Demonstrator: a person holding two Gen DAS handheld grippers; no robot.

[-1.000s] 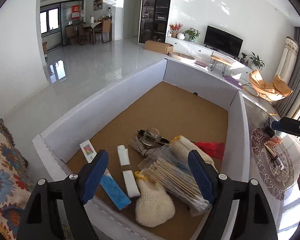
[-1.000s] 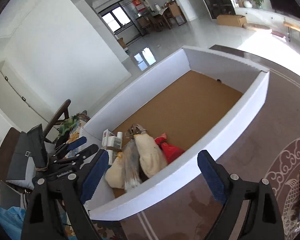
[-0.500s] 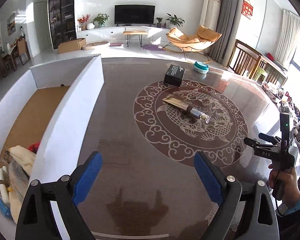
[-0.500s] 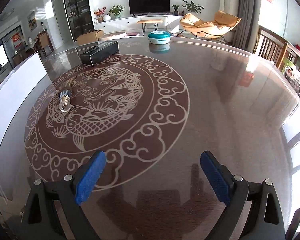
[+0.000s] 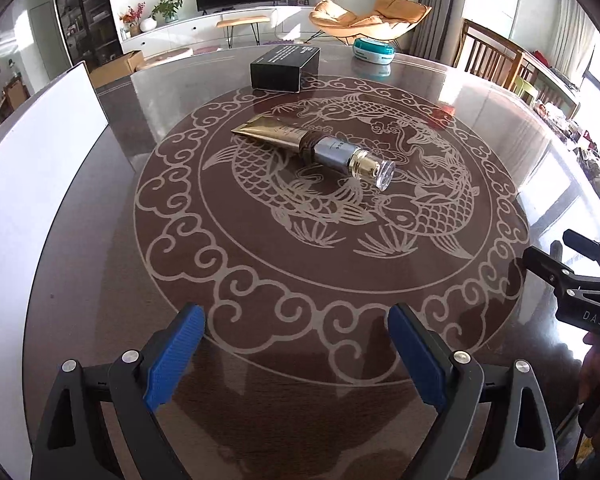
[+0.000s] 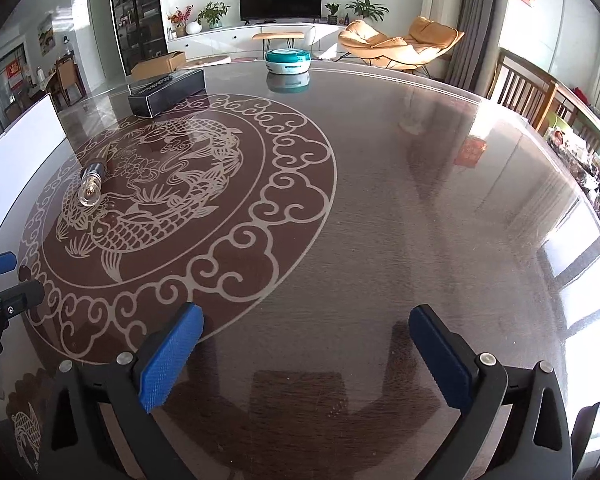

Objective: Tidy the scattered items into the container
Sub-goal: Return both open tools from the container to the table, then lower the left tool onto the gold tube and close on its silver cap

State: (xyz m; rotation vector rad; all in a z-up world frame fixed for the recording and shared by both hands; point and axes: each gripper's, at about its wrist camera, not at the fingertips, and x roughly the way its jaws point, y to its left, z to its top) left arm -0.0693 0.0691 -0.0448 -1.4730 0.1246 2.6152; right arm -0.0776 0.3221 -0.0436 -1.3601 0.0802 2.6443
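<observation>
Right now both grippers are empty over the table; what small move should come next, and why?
Probably ease the left gripper forward toward the gold tube lying on the fish pattern. It is the nearest loose item, straight ahead between that gripper's open fingers, while the black box and teal tin sit farther back. The right gripper, jaws opening, has only bare table ahead.

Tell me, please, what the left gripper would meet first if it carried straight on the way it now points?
Probably the bare glass top of the round brown table. The open left gripper tilts down at the scroll border, short of the gold tube with the clear cap; nothing lies between, though depth is uncertain.
</observation>
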